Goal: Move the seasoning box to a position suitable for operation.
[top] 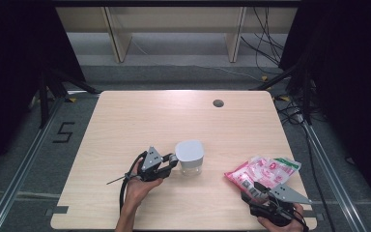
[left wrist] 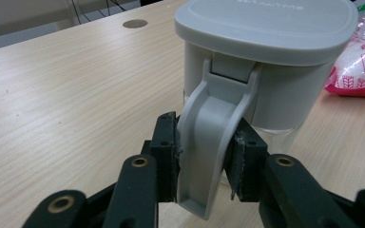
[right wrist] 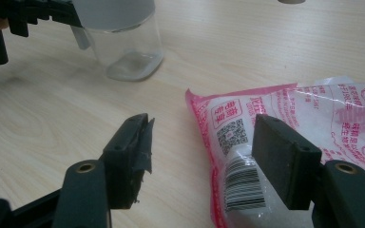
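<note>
The jug (top: 190, 157), lid on and apparently empty, stands mid-counter (top: 140, 121) with its handle (left wrist: 214, 142) clamped by the left tongs (top: 172, 163); the bag (top: 263, 171) lies unopened beside the right tongs (right wrist: 197, 156), held apart.

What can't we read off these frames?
- Container contents: the high view is too small, and in the left gripper view the left gripper and handle cover the clear base.
- Lid lettering: cut by the top edge.
- Bag far end: cut by the right edge, right gripper view.
</note>
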Demonstrator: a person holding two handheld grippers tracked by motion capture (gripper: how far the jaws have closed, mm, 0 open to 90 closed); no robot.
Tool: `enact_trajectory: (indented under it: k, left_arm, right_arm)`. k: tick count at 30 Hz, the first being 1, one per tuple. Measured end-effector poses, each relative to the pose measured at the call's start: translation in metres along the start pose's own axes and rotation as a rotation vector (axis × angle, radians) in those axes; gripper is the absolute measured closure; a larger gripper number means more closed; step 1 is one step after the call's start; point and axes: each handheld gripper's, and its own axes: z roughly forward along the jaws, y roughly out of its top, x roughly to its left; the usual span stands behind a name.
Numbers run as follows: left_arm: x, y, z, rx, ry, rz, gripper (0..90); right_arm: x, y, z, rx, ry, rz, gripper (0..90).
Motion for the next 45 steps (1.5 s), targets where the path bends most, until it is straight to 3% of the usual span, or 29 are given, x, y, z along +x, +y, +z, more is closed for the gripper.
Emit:
enact_trajectory:
  k: [3,12,13,14,17,20,21,22,27,28,30,34,37,42,43,44,45]
  left_arm:
    - [-0.001,0.0,0.001,0.0,-0.002,0.0,67.2]
    - [-0.006,0.007,0.009,0.025,0.014,0.042,67.7]
    - [-0.005,0.007,0.01,0.025,0.006,0.044,67.8]
    - [-0.005,0.008,0.011,0.029,0.016,0.045,67.8]
    - [-0.006,0.009,0.014,0.024,0.096,0.12,68.0]
    - [-0.005,0.009,0.016,0.012,0.098,0.107,69.2]
    - [-0.005,0.009,0.017,0.011,0.109,0.121,69.5]
    - [-0.006,0.009,0.018,0.004,0.108,0.099,69.7]
    - [-0.004,0.006,0.017,-0.017,0.094,0.09,69.9]
    - [-0.004,0.005,0.017,-0.023,0.084,0.085,69.9]
    - [-0.005,0.005,0.016,-0.018,0.079,0.101,69.8]
    - [-0.007,0.004,0.016,-0.018,0.055,0.109,69.8]
    - [-0.011,0.003,0.017,-0.035,0.017,0.091,69.7]
    - [-0.013,0.003,0.016,-0.029,0.017,0.095,69.7]
    - [-0.012,0.003,0.017,-0.032,0.019,0.095,69.7]
    - [-0.011,0.003,0.017,-0.037,0.013,0.085,69.7]
    - [-0.01,0.003,0.017,-0.029,0.019,0.092,69.7]
  right_arm:
    - [-0.001,0.0,0.0,0.008,0.006,-0.016,38.5]
    - [-0.001,0.0,0.0,0.004,0.011,0.009,38.5]
    - [0.002,-0.001,-0.001,0.016,0.012,0.046,38.5]
    - [0.0,0.0,0.0,0.003,0.012,0.016,38.5]
    - [-0.001,0.0,-0.002,0.015,0.009,0.003,38.5]
    - [-0.001,0.0,-0.002,0.015,0.011,0.001,38.5]
    - [-0.001,0.0,-0.002,0.016,0.009,0.004,38.5]
    - [-0.001,0.0,-0.002,0.016,0.009,0.004,38.5]
    - [-0.002,0.0,-0.001,0.008,0.009,-0.007,38.5]
    - [0.001,0.0,-0.001,0.015,0.016,0.033,38.5]
    - [-0.003,0.0,-0.002,0.009,0.006,-0.014,38.5]
    - [-0.001,0.0,-0.001,0.015,0.014,0.006,38.5]
    - [-0.002,0.0,-0.002,0.015,0.01,0.001,38.5]
    - [-0.003,0.0,-0.002,0.009,0.012,-0.013,38.5]
    - [0.001,0.0,-0.003,0.027,0.011,0.037,38.5]
    - [0.001,0.0,-0.003,0.027,0.011,0.037,38.5]
    - [-0.002,0.0,-0.002,0.013,0.007,-0.003,38.5]
